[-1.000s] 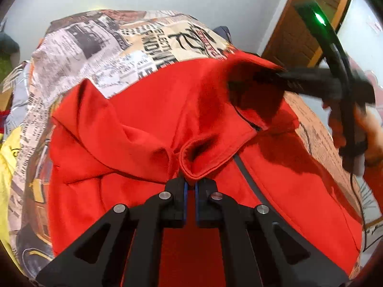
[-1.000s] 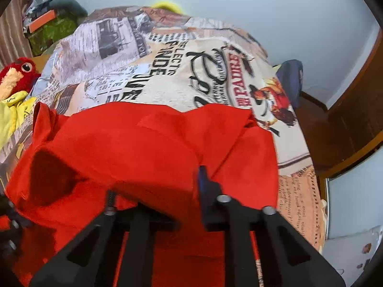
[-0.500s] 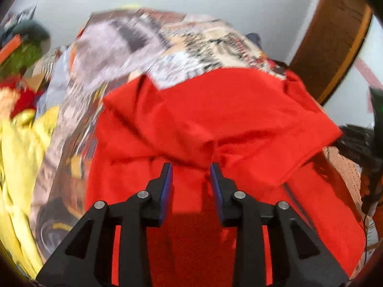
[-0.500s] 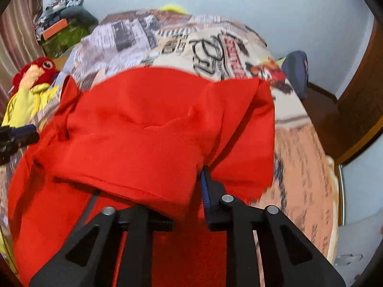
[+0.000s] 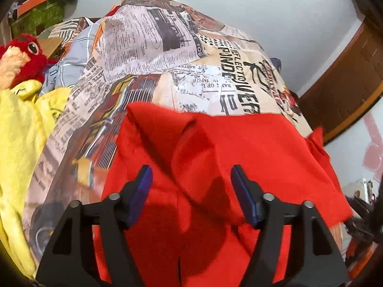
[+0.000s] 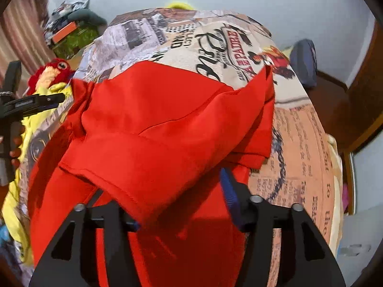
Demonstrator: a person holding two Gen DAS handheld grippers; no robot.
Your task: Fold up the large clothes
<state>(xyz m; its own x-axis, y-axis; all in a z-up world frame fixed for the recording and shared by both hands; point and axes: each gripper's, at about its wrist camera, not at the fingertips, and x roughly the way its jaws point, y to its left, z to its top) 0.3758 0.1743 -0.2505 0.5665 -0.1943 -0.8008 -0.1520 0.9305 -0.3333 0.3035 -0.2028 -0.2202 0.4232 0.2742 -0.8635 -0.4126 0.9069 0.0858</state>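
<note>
Both hand-held grippers are letting go: the left hand-held gripper has its jaws well apart and opening, nothing pinched, just hovering over the red top. The right hand-held gripper is opening too, with a folded hem draped between its jaws, though I doubt it's clamped. The top looks soft, light and floppy, so I'd grab hems or corners. It lies half-folded on the bed.

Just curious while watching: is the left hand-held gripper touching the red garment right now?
Apart. In the left wrist view, the left hand-held gripper has its jaws opening, clear of the red garment below.
</note>
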